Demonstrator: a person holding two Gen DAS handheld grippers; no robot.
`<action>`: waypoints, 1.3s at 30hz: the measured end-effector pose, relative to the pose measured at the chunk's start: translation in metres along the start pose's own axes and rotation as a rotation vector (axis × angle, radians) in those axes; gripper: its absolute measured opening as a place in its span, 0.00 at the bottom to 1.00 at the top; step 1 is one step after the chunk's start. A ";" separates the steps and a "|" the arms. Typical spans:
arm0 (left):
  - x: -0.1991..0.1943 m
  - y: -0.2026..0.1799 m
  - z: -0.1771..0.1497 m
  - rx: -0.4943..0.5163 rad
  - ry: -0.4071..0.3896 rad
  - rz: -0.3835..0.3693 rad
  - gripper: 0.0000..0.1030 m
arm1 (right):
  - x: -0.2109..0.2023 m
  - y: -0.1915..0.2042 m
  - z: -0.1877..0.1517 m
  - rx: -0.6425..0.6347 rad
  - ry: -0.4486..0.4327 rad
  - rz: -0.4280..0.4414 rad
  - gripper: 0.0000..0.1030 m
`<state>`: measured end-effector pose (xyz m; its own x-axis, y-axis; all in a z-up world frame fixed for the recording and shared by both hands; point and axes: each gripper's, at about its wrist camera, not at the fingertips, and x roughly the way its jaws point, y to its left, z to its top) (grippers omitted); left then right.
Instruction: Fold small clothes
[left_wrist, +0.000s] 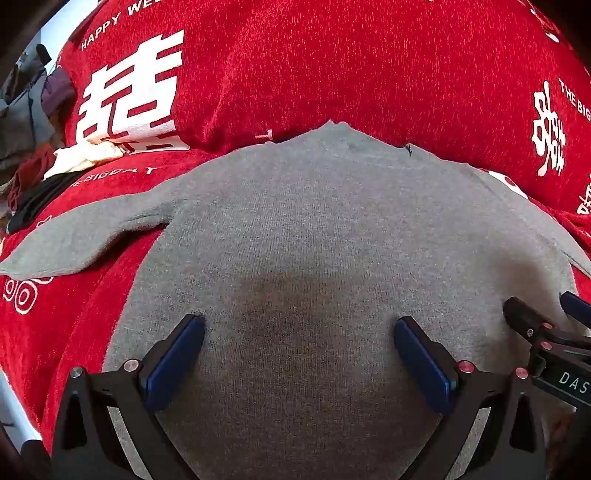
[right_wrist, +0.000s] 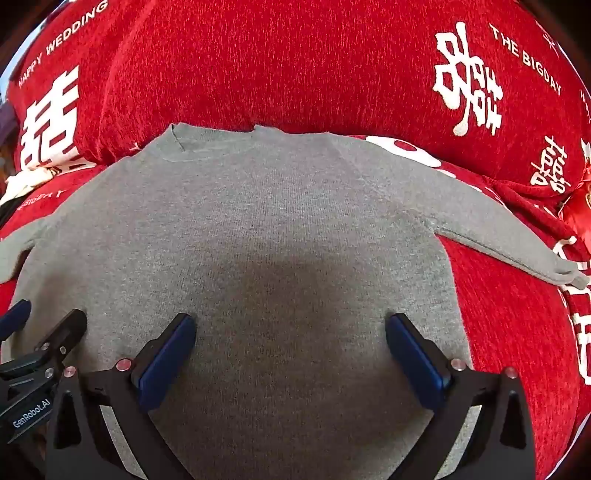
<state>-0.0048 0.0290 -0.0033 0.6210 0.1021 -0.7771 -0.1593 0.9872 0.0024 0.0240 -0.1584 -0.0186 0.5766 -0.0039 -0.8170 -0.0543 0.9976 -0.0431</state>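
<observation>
A small grey sweater (left_wrist: 295, 229) lies spread flat, seemingly front side down, across a red cover (left_wrist: 332, 66) printed with white wedding characters, neckline toward the top of the frame and a sleeve reaching out to either side. The left gripper (left_wrist: 299, 332) and the right gripper (right_wrist: 290, 332) hover side by side over the lower middle of the garment, each with its blue-padded jaws spread wide and nothing between them. Both tilt steeply down at the cloth, a stance that suits reaching for the hem or a side edge to begin a fold. No fold appears made yet. At the upper left of the left wrist view, a heap of other clothes (left_wrist: 48, 173) waits beside the sweater, though the lens edge blurs which garments they are.
</observation>
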 end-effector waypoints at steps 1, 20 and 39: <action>0.000 0.000 0.000 0.001 0.000 0.003 1.00 | -0.001 -0.002 0.006 0.001 0.002 0.001 1.00; -0.003 -0.005 0.004 -0.025 0.036 0.063 1.00 | -0.016 -0.002 0.027 0.001 0.045 -0.030 1.00; -0.012 -0.058 0.034 0.119 0.180 0.099 1.00 | -0.024 -0.047 0.063 0.067 0.175 0.093 1.00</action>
<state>0.0230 -0.0248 0.0274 0.4584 0.1861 -0.8690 -0.1146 0.9820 0.1499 0.0642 -0.2007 0.0388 0.4212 0.0820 -0.9032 -0.0427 0.9966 0.0705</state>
